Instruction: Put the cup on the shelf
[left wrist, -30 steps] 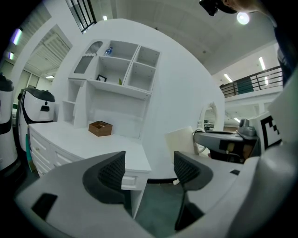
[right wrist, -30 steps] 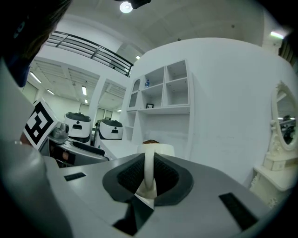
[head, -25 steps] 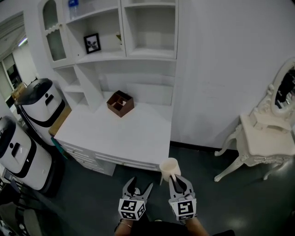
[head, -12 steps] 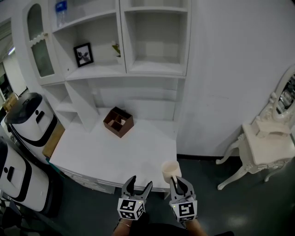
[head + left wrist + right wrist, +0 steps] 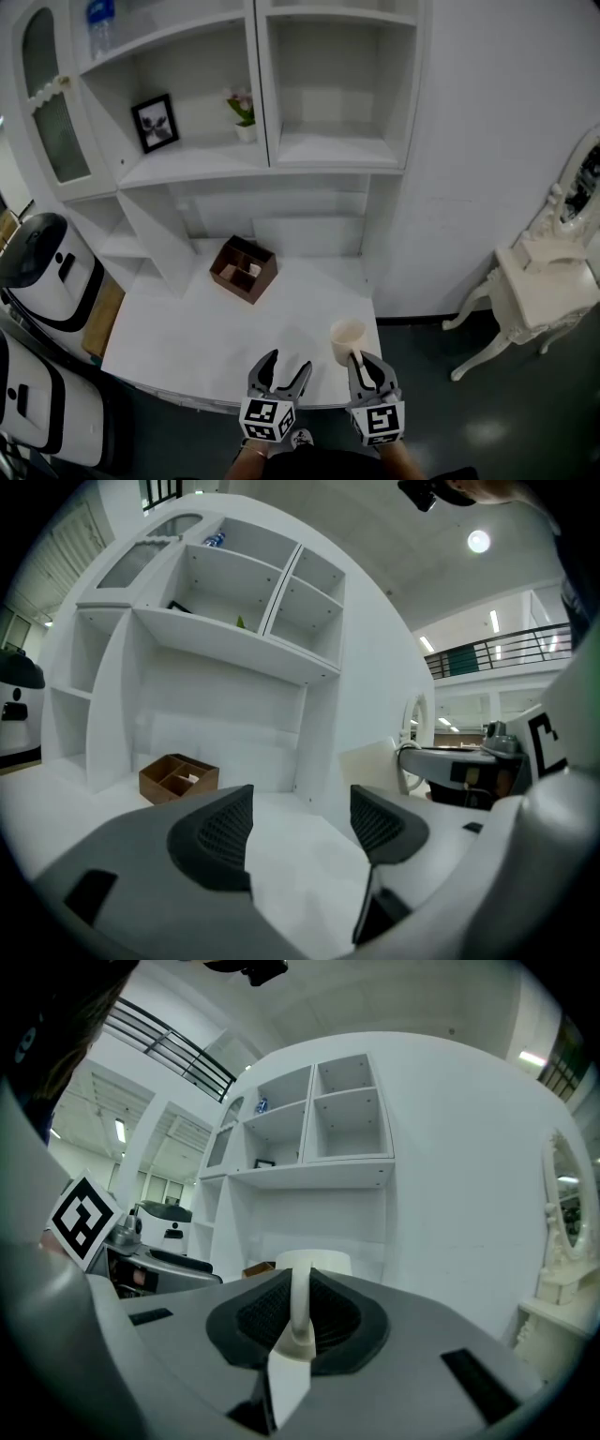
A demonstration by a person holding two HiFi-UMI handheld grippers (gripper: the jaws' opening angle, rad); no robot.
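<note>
Above the white desk [image 5: 234,319], your right gripper [image 5: 364,367] pinches the cup [image 5: 347,337] by its handle; your left gripper [image 5: 278,372] gapes empty.

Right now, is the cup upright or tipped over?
Upright. The cup shows its open mouth to the head view, and the right gripper is shut on its handle, rim level beyond the jaws.
</note>
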